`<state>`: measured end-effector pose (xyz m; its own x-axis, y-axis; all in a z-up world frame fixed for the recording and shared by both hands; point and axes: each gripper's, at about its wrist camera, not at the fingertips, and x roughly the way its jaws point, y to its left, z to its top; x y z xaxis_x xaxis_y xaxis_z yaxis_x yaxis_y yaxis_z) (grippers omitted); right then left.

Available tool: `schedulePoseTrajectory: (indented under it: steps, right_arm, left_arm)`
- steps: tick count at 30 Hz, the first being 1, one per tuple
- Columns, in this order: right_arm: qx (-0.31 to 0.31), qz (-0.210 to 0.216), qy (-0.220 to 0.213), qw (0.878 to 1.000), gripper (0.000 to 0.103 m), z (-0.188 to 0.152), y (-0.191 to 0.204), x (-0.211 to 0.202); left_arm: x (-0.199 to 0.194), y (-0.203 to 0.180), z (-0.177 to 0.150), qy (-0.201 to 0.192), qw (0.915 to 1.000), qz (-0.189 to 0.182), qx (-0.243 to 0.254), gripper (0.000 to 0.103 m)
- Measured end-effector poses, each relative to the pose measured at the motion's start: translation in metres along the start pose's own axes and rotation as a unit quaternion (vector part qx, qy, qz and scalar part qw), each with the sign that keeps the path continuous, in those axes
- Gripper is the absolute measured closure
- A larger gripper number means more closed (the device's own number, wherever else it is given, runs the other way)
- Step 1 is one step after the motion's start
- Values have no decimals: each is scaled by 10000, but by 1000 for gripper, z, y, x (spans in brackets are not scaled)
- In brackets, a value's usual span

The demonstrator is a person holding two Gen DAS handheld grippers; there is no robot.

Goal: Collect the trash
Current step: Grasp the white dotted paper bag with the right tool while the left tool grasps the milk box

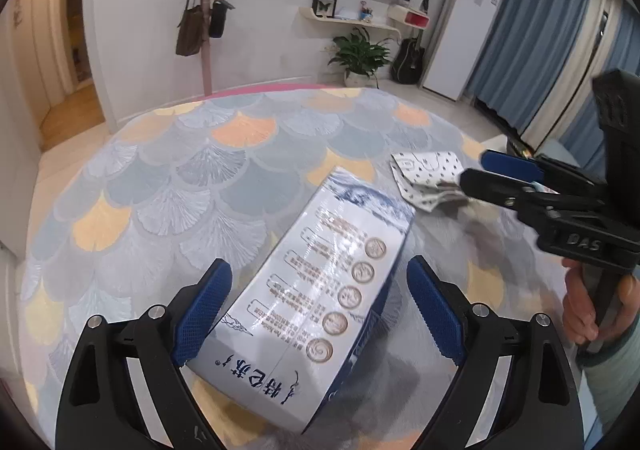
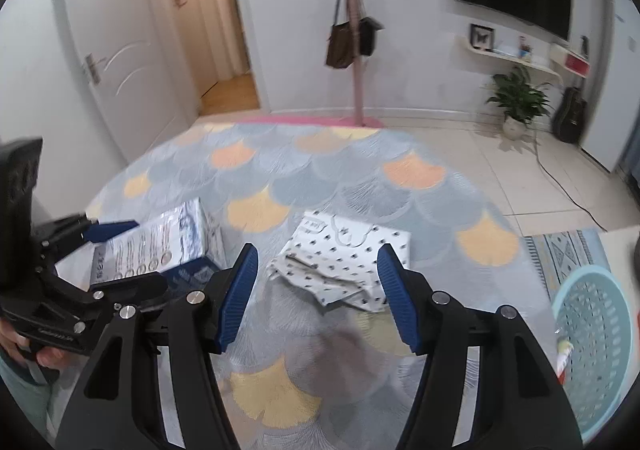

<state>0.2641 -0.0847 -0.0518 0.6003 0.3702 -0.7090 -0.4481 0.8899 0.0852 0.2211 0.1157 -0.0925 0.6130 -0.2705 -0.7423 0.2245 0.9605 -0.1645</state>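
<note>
A white and blue carton box (image 1: 320, 286) lies on the patterned rug (image 1: 200, 178). My left gripper (image 1: 320, 302) is open with one finger on each side of the box, the left pad close to its side. The box also shows in the right wrist view (image 2: 168, 242), with the left gripper (image 2: 108, 250) around it. A crumpled white spotted paper bag (image 2: 344, 258) lies on the rug to the right of the box. My right gripper (image 2: 316, 290) is open, just above and in front of the bag. The bag (image 1: 428, 174) and right gripper (image 1: 480, 170) show in the left wrist view too.
A light blue plastic basket (image 2: 596, 346) with some trash in it stands at the right, off the rug. A pink coat stand (image 2: 360, 62) with hanging bags, a potted plant (image 2: 516, 102) and a guitar (image 2: 568, 114) stand by the far wall. An open doorway (image 2: 216, 22) is at the back left.
</note>
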Motion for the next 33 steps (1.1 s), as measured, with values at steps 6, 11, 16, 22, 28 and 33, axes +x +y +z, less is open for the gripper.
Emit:
schedulePoseTrajectory:
  steps: [6, 11, 16, 22, 28, 33]
  right_arm:
    - [-212, -94, 231, 9995, 34, -9, 8, 18]
    - [-383, -301, 379, 9981, 34, -7, 15, 30]
    - [-444, -297, 429, 9976, 34, -8, 16, 31]
    - [-642, -246, 444, 9966, 29, -12, 23, 28]
    - [-495, -513, 563, 9959, 42, -4, 17, 39]
    - [-297, -544, 463, 9970, 82, 2, 3, 38]
  left_arm:
    - [7, -3, -7, 53, 9997, 131, -181, 18]
    - [13, -6, -7, 56, 9994, 291, -186, 21]
    - [14, -7, -7, 3, 9994, 292, -192, 23]
    - [14, -8, -9, -39, 9994, 336, -105, 22]
    - [14, -11, -8, -45, 9991, 395, -123, 24]
    - [11, -14, -8, -30, 9992, 398, -76, 41]
